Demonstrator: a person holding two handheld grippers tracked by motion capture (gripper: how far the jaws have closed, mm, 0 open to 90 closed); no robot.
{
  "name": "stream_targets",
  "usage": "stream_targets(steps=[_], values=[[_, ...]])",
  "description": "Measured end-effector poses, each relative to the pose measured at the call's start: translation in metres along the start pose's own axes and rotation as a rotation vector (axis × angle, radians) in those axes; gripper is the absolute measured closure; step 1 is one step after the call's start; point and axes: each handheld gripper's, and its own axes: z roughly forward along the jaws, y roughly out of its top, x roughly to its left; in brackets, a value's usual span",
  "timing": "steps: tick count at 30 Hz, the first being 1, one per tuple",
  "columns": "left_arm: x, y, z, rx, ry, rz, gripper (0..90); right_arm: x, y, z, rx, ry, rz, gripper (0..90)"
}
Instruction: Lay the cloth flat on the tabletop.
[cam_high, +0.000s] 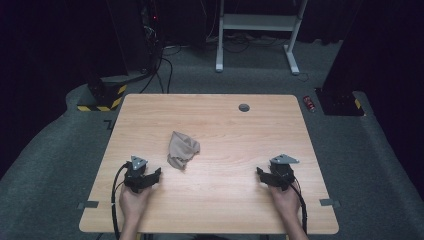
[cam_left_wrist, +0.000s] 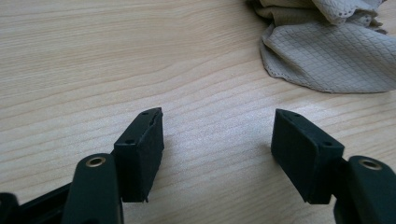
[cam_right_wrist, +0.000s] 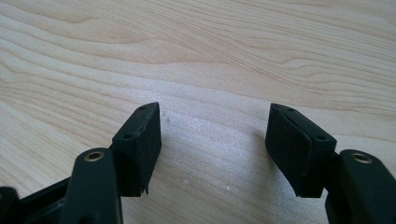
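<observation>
On the wooden table (cam_high: 225, 130), a crumpled beige cloth (cam_high: 182, 149) lies left of centre, just ahead and to the right of the left gripper (cam_high: 150, 179), whose jaws gape wide over bare wood. The right gripper (cam_high: 265, 179) sits well apart near the right edge, equally spread and holding nothing. A small grey grommet (cam_high: 244, 107) marks the far side; nothing lies between either gripper and the cloth.

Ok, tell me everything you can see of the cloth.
The cloth is beige with a fine quilted grid texture and a small scalloped edge, as the left gripper view shows. It lies crumpled in a loose heap on the wooden table, left of centre, just ahead of the left gripper. Nothing but the table touches it.
</observation>
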Motion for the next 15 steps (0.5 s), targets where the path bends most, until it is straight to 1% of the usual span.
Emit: stream_targets(steps=[11, 15], values=[[-0.0007, -0.0004, -0.0003, 0.002, 0.0, -0.003, 33.6, 0.0, -0.0001, -0.0001, -0.001, -0.001, -0.001, 35.7], [-0.0005, -0.0009, -0.001, -0.001, 0.0, -0.014, 33.6, 0.0, -0.0001, -0.0001, -0.001, -0.001, -0.002, 35.7]])
